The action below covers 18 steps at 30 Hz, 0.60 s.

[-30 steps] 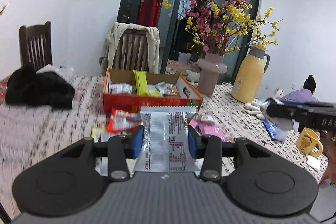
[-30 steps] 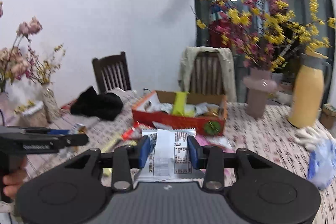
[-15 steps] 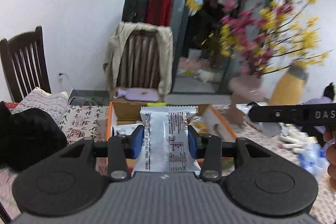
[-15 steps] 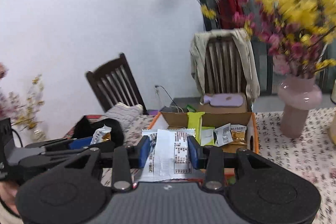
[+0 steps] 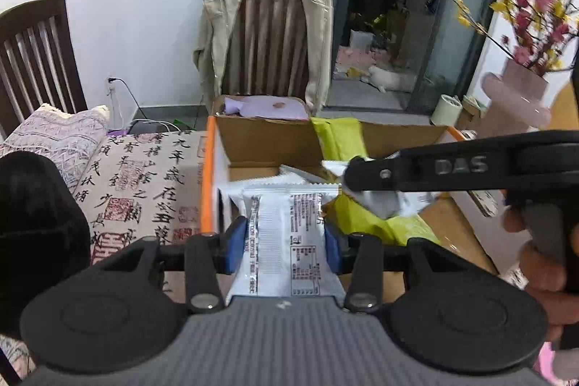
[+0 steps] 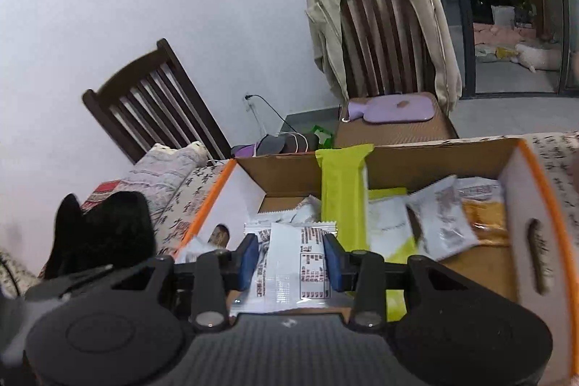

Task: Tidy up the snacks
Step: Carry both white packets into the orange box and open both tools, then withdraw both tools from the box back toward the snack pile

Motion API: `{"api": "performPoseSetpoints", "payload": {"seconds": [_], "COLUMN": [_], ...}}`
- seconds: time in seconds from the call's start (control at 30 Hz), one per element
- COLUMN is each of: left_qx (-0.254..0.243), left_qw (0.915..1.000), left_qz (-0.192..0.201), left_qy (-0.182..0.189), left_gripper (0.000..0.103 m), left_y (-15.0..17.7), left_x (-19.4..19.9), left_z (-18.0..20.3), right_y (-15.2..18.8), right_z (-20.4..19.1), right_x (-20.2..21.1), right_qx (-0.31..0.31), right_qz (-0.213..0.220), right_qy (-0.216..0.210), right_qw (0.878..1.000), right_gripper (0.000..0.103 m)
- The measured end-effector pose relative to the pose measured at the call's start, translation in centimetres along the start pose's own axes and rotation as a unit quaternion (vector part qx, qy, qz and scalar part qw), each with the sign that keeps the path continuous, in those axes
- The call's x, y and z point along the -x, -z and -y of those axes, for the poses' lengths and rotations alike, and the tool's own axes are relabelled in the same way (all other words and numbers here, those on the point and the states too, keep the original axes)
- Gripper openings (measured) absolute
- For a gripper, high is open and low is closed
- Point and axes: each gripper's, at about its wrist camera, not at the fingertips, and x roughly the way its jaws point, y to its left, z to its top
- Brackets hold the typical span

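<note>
An orange-rimmed cardboard box [image 5: 207, 179] of snacks sits right below both grippers. My left gripper [image 5: 284, 236] hangs over the box's left end. A white snack packet [image 5: 280, 252] with black print is between its blue pads, which still touch it while the jaws are opening. In the right wrist view, my right gripper [image 6: 290, 259] is shut on a similar white packet [image 6: 295, 263] above the box [image 6: 535, 169]. From the left wrist view it reaches in from the right, a person's hand [image 5: 542, 263] on it. A tall lime-green packet [image 6: 342, 190] leans on the box's far wall.
Several white, yellow and orange packets [image 6: 445, 223] lie in the box. A chair with a beige jacket [image 5: 267, 31] stands behind it, a lilac hot-water bag [image 6: 394, 105] on its seat. A dark chair [image 6: 152, 100] and black garment [image 5: 36, 223] are left; a pink vase [image 5: 517, 93] right.
Both grippers have carried their white packets forward and down from the near side of the table to over the box, which now fills the lower part of both views.
</note>
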Motion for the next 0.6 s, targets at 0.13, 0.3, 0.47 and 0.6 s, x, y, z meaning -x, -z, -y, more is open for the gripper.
{"api": "performPoseSetpoints", "payload": {"seconds": [0.13, 0.3, 0.47, 0.6], "left_qx": [0.023, 0.015, 0.013, 0.008], "left_qw": [0.9997, 0.9998, 0.9999, 0.9998], "left_qz": [-0.004, 0.001, 0.006, 0.016], "left_qy": [0.009, 0.011, 0.003, -0.010], "left_gripper": [0.052, 0.053, 0.054, 0.060], "left_y": [-0.2, 0.0, -0.4, -0.4], "left_x": [-0.7, 0.3, 2.7, 5.7], "left_z": [-1.3, -1.3, -0.9, -0.8], "right_y": [-0.2, 0.4, 0.0, 0.0], "right_z": [0.1, 0.5, -0.5, -1.0], "right_x": [-2.4, -1.9, 1.3, 5.2], "right_qx": [-0.006, -0.009, 0.015, 0.025], "right_qz": [-0.002, 0.003, 0.016, 0.025], "right_qy": [0.002, 0.007, 0.022, 0.026], "right_qw": [1.000, 1.000, 1.000, 0.999], "right_gripper": [0.047, 0.059, 0.059, 0.059]}}
